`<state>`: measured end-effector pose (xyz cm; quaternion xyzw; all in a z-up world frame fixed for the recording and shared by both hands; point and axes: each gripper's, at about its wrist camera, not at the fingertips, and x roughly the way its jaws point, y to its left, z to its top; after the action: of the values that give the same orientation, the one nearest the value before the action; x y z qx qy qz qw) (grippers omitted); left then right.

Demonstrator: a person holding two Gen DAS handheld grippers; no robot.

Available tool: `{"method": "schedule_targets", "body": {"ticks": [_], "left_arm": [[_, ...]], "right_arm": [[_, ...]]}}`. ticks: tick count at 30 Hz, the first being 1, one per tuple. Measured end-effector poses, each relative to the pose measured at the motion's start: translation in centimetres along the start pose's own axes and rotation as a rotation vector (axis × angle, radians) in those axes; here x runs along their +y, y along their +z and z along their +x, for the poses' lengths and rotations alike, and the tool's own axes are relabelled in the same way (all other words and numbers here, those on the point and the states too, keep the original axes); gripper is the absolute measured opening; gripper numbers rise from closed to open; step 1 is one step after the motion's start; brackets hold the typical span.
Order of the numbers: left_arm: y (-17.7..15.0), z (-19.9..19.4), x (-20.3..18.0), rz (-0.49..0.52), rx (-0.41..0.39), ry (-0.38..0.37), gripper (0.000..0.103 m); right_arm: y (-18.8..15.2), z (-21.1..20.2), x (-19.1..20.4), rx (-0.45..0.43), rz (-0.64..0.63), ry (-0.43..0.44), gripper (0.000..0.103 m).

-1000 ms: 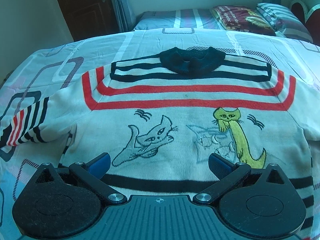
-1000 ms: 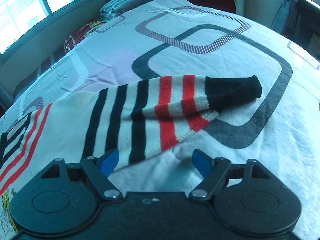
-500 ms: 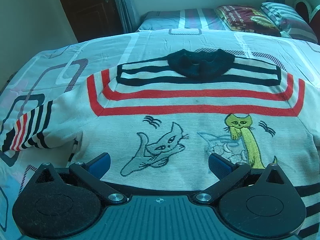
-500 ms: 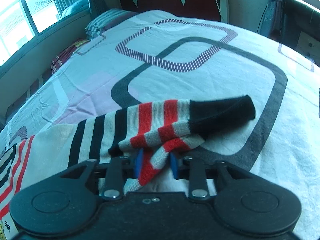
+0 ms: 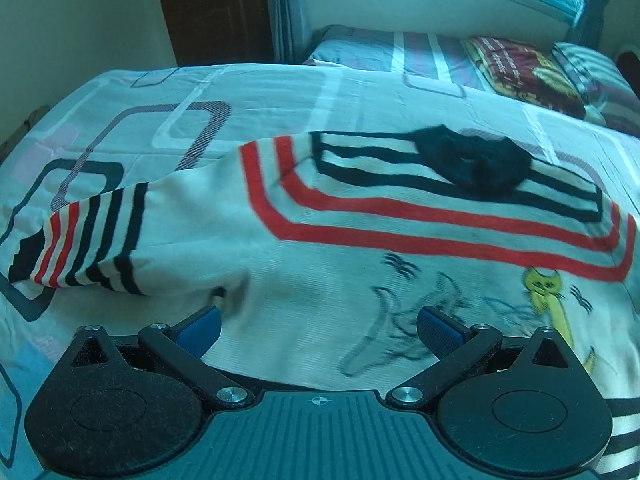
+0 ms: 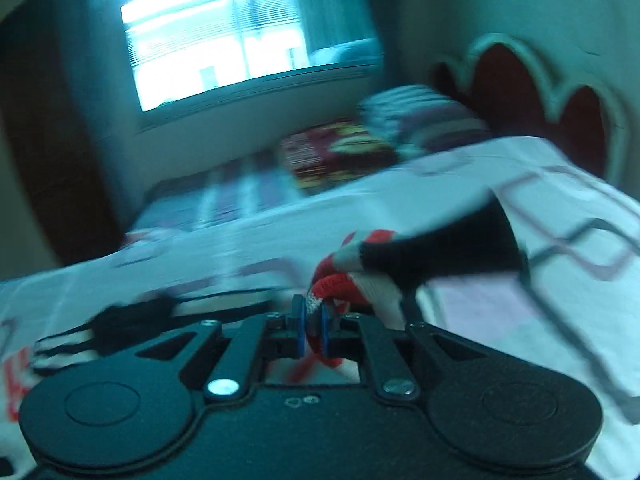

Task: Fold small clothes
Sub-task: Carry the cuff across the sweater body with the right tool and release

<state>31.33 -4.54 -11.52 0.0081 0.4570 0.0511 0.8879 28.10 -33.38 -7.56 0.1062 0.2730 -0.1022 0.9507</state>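
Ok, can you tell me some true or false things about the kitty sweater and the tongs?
1. The right tongs are pinching the striped sleeve. True.
2. The left tongs are holding the sweater. False: they are open, gripping nothing.
3. The sweater has a yellow cat on it. True.
4. The sweater's collar is red. False: it is black.
5. The sweater lies on a bed. True.
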Motion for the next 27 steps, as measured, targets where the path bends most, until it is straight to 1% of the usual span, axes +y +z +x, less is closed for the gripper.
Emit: {"method": "schedule_targets", "body": {"ticks": [3,4,6,7,8,9,11,13,15,17,19,20,21,22,23,24,26,27], "left_arm": [[0.6,0.9,2.3,-0.024,0.007,-0.011,0.103],[0.8,1.3,2.9,-0.028,0.007,-0.018,0.103],[1.1,1.9,3.9,-0.025,0.008,-0.033,0.103],[1.2,2.2,4.3,-0.022,0.013,-0.051,0.103],[1.4,2.6,4.5,-0.020,0.020,-0.078,0.103],[1.5,2.9,4.5,-0.018,0.025,-0.107,0.103],[1.7,3.7,4.1,-0.007,0.040,-0.174,0.103],[2.0,4.7,3.2,-0.004,0.073,-0.264,0.103],[2.1,5.7,2.1,-0.014,0.130,-0.348,0.103],[2.0,6.7,1.4,-0.047,0.165,-0.415,0.103],[2.0,7.2,0.9,-0.109,0.169,-0.481,0.102],[1.9,7.4,0.7,-0.143,0.160,-0.505,0.098],[2.0,7.7,0.5,-0.174,0.154,-0.524,0.089],[2.0,8.2,0.2,-0.207,0.168,-0.548,0.072],[2.0,8.9,0.0,-0.244,0.198,-0.569,0.071],[2.0,9.6,-0.2,-0.272,0.215,-0.575,0.071],[2.0,10.2,-0.9,-0.299,0.204,-0.563,0.071],[2.0,10.4,-1.2,-0.318,0.199,-0.569,0.071]], "right_arm": [[-2.6,1.2,7.0,0.070,-0.110,0.125,0.009],[-3.7,2.0,8.9,0.118,-0.135,0.165,0.010],[-6.0,3.6,11.4,0.226,-0.151,0.222,0.023],[-6.8,4.1,12.1,0.264,-0.155,0.234,0.038],[-7.4,4.3,12.7,0.284,-0.156,0.241,0.050],[-7.8,4.0,12.9,0.282,-0.153,0.248,0.053],[-7.3,3.0,12.6,0.262,-0.149,0.250,0.053],[-6.7,1.6,11.6,0.211,-0.147,0.200,0.054],[-6.1,0.2,9.7,0.169,-0.146,0.146,0.058],[-5.6,-0.8,7.5,0.129,-0.134,0.089,0.064],[-6.2,-1.9,5.5,0.112,-0.117,0.040,0.065],[-6.4,-2.0,4.4,0.109,-0.101,0.023,0.065],[-6.5,-2.2,3.5,0.110,-0.088,0.006,0.065],[-6.7,-2.3,2.7,0.111,-0.080,-0.012,0.065],[-6.8,-2.4,2.1,0.111,-0.075,-0.030,0.065],[-7.0,-2.6,1.5,0.109,-0.069,-0.046,0.065],[-7.3,-3.0,0.3,0.107,-0.059,-0.068,0.065],[-7.4,-3.1,-0.2,0.106,-0.058,-0.080,0.065]]}}
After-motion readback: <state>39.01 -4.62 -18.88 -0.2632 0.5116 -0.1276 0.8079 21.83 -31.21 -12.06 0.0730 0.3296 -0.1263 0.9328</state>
